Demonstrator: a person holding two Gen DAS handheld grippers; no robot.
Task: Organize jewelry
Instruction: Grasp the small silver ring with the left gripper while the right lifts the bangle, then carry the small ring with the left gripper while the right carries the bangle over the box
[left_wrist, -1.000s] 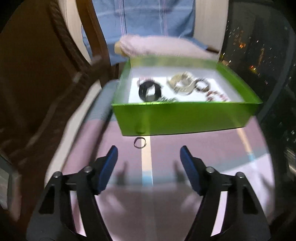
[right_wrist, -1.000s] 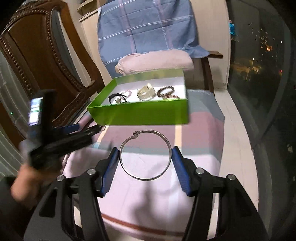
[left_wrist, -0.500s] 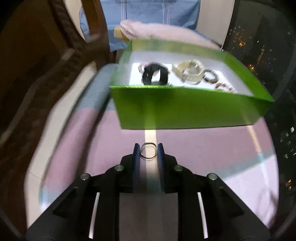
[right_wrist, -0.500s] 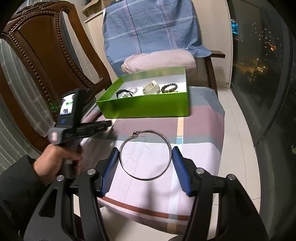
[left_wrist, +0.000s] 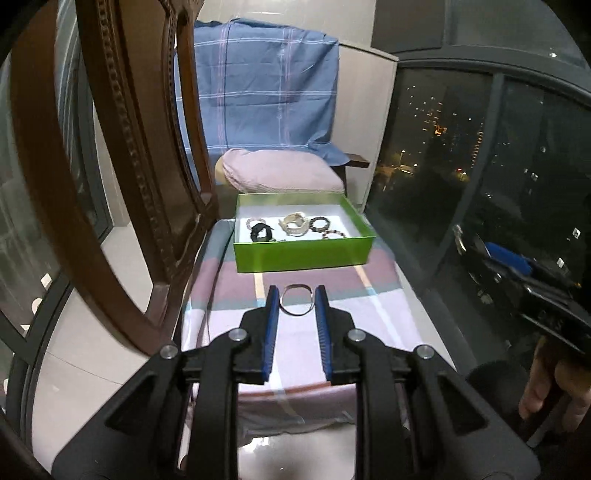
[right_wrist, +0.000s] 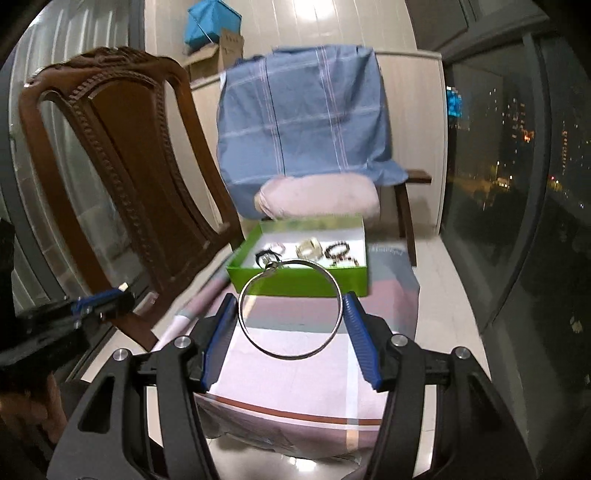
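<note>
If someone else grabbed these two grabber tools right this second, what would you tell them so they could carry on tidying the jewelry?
Left gripper: shut on a small ring, lifted off the cloth.
Right gripper: shut on a large bangle, held in the air in front of the green box.
The box sits at the far end of the cloth, open.
Done: several bracelets already lie inside the box.
Left: carry both pieces forward over the box and release them inside. I see no other loose jewelry on the cloth.
</note>
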